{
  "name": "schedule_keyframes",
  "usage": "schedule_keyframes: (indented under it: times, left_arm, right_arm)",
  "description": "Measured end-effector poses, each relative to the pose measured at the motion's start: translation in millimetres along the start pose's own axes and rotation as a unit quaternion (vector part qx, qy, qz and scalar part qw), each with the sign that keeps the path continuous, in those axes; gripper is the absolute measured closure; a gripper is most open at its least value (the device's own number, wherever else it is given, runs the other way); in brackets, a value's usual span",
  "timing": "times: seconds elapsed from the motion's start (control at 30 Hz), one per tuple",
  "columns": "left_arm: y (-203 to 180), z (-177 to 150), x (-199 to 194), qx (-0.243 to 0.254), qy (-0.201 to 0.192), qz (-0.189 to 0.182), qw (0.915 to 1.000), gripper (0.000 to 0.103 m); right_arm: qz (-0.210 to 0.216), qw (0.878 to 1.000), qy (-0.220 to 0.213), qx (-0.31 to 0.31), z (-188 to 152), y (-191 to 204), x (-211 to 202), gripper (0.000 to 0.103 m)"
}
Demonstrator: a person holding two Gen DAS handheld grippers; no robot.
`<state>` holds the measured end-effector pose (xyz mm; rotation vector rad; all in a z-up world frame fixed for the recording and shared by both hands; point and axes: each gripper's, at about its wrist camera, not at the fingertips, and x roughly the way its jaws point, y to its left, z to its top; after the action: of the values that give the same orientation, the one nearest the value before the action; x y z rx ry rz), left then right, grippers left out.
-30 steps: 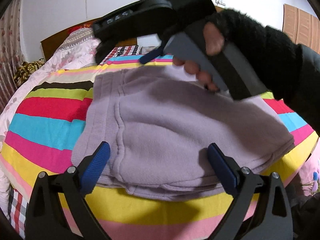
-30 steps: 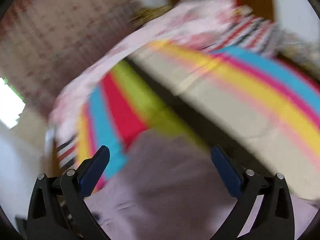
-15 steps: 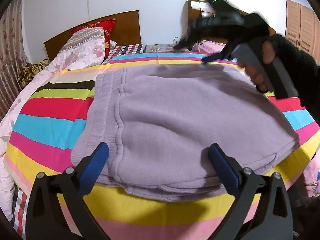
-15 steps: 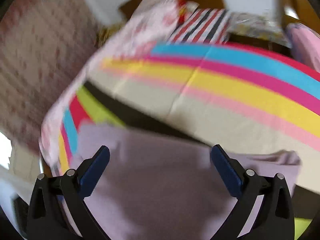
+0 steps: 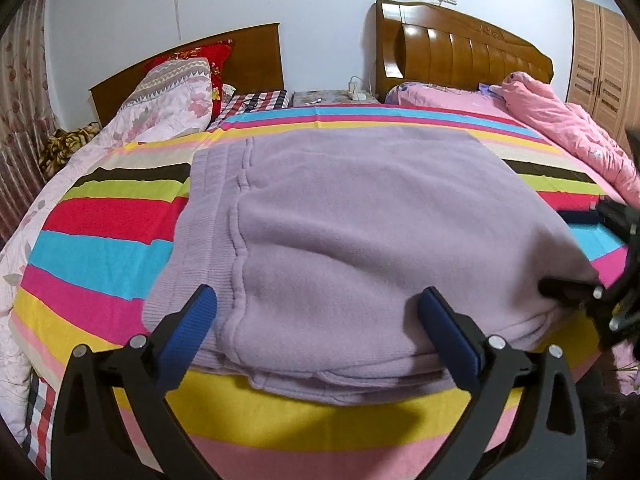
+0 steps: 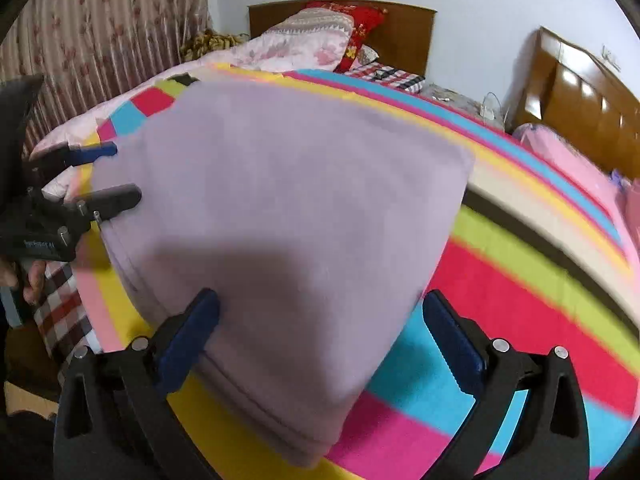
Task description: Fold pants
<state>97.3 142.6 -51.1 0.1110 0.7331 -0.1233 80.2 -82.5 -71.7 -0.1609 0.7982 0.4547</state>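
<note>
Lilac fleece pants (image 5: 360, 240) lay folded on the striped bed (image 5: 100, 248); your right gripper (image 6: 320, 332) had withdrawn sideways, both jaws wide and empty.

This is a home bedroom. A bed spread with a rainbow-striped cotton sheet (image 5: 104, 240) stands against a plain dark wooden headboard (image 5: 256, 52), with a red embroidered pillow (image 5: 218, 60) and a pink floral quilt (image 5: 168, 100) heaped on it. Beside it are a second, carved glossy wooden headboard (image 5: 460, 54), a light wooden wardrobe (image 5: 604, 60) and pink flowered pleated curtains (image 6: 100, 28).
</note>
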Motion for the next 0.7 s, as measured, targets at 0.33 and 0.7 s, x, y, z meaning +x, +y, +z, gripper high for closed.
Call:
schedule_keyframes:
  times: [0.33,0.7]
  left_arm:
    - [-3,-1,1,-0.001,-0.004,0.012,0.9999,0.001]
    - [-14,-12,-12,0.012,-0.042,0.061,0.9972,0.001]
  right_arm:
    - [-0.007,0.999,-0.010,0.043,-24,-18,-18,0.005]
    - [-0.007,0.999,0.019,0.026,-59,-7,-55,0.004]
